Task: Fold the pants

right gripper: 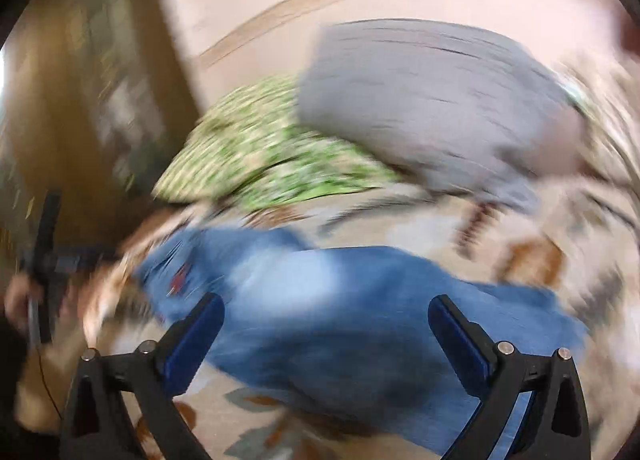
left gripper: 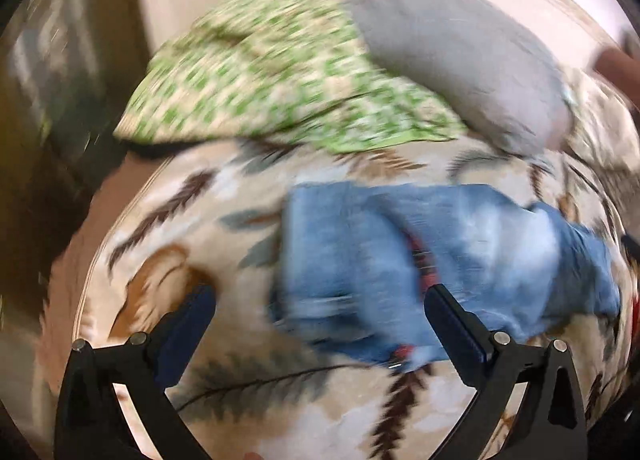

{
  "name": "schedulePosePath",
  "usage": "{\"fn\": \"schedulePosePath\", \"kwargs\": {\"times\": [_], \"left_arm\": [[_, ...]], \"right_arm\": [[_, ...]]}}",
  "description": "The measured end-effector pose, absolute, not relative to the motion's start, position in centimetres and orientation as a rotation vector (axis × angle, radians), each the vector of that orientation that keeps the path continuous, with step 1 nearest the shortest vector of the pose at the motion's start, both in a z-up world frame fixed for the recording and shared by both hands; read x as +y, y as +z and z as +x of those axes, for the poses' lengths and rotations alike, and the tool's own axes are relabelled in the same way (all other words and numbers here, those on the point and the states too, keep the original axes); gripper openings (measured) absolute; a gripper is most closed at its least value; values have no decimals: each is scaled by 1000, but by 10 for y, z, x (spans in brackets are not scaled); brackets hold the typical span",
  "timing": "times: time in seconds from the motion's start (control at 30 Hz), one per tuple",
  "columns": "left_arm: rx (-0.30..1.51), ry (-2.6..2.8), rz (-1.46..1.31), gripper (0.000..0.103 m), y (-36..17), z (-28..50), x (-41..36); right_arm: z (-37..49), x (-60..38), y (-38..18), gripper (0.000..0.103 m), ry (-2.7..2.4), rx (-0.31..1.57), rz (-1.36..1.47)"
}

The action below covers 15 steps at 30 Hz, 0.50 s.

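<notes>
Two grippers, both spread wide and empty, over one pair of pants on a bed.

Left wrist view, left to right: dark wooden furniture at the far left edge, blurred. Bedspread, cream with brown and grey-green leaf print, filling the lower frame. Green-checked pillow lying at the head of the bed. Left gripper, jaws far apart, nothing between them; its left finger stands over bare bedspread, its right finger over the denim. Pants, blue denim, bunched and partly doubled over, lying on the bedspread across the centre and right of the view, with a red detail showing in the fold. Grey pillow resting partly on the green one, to its right. Everything is motion-blurred.

Right wrist view, left to right: the other gripper and the hand holding it, at the far left edge, just beside the pants' left end; whether they touch cannot be told. Green pillow, grey pillow overlapping its right side. Right gripper, jaws far apart and holding nothing, both fingers over the pants, which stretch across the bedspread from lower left to right. Heavy blur throughout.
</notes>
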<state>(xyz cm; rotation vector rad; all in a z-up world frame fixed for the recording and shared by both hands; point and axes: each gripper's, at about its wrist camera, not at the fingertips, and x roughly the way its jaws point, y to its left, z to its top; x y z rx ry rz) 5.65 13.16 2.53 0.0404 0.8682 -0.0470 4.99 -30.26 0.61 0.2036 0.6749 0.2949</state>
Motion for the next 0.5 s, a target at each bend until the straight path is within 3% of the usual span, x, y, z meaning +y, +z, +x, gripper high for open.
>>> {"fn": "schedulePosePath", "kwargs": {"times": [0.27,0.5], "left_arm": [[798,-321,57,103,19,69,15],[747,-387,82,103,6,78,-32]], "right_arm": [[51,-412,-5,103,79,842,240],[59,-439,-35,103,136,946,276]]}}
